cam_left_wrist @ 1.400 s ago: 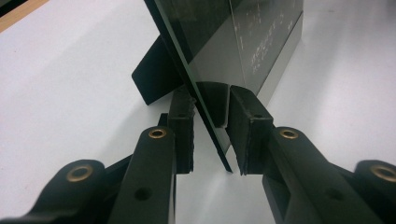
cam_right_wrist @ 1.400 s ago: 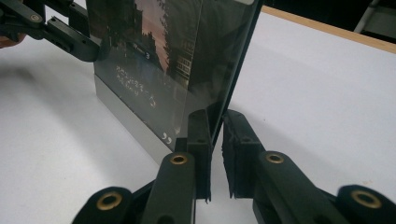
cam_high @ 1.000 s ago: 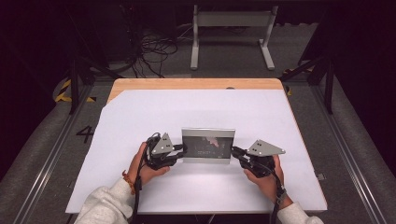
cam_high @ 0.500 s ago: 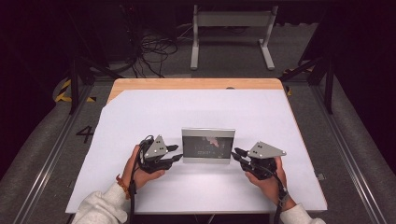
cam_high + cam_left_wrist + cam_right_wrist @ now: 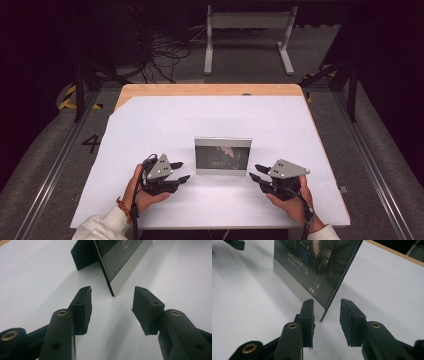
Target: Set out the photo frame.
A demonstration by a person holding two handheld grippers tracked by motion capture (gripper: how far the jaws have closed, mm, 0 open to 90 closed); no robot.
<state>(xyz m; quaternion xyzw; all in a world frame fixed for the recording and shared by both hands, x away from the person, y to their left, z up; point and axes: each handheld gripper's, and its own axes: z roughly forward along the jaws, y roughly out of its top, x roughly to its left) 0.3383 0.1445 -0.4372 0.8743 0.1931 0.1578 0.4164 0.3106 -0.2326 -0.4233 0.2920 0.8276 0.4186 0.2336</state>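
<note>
Two grippers flank a picture frame [image 5: 223, 155] standing upright mid-counter [image 5: 165, 117]. The left gripper [image 5: 181, 171] sits just off the frame's left edge; its jaws have just been opening, nothing between them. The right gripper [image 5: 256, 172] likewise, with the frame's right edge just ahead of its parted pads. Judged: release is done; next, both back away without tipping it.

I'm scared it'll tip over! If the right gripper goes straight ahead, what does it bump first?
Probably the picture frame: its near upright edge stands just ahead of the open right gripper, seemingly untouched.
</note>
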